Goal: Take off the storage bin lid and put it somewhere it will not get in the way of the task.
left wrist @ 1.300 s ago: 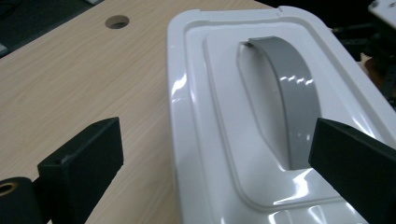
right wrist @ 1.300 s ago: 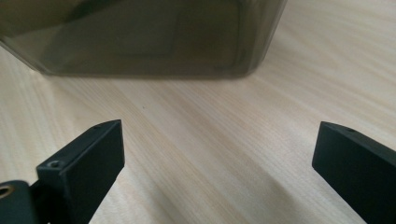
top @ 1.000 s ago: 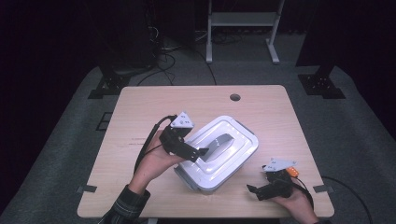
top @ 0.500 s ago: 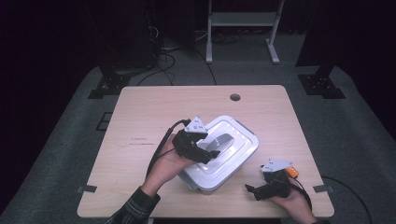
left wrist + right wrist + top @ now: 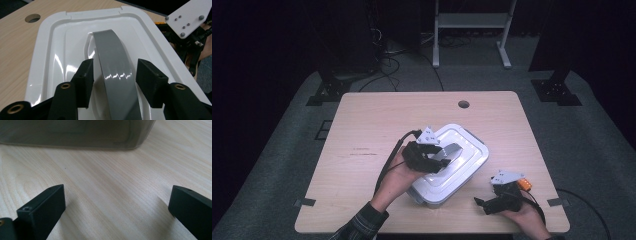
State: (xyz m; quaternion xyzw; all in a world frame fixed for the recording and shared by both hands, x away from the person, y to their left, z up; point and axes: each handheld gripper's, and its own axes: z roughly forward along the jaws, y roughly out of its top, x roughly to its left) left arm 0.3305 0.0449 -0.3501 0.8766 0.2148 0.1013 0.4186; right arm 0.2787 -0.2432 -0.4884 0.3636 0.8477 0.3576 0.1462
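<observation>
Left claw [image 5: 113,75] sits spread around the box [image 5: 462,165] lid's grey handle [image 5: 115,67] (not clenched yet); right claw [image 5: 117,205] gapes beside the box.

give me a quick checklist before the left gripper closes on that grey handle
1. Handle between the jaws: ok. In the left gripper view the grey handle runs up between the two black jaws of the left gripper.
2. Jaws open enough: ok, with a gap on both sides of the handle.
3. Jaws touching the handle: cannot tell; they look apart from it.
4. Lid seated on the box: cannot tell. The white lid looks flat from above, but its latches are not visible.
5. Right gripper out of the way: ok. The right gripper is open, low over the table beside the box.
</observation>
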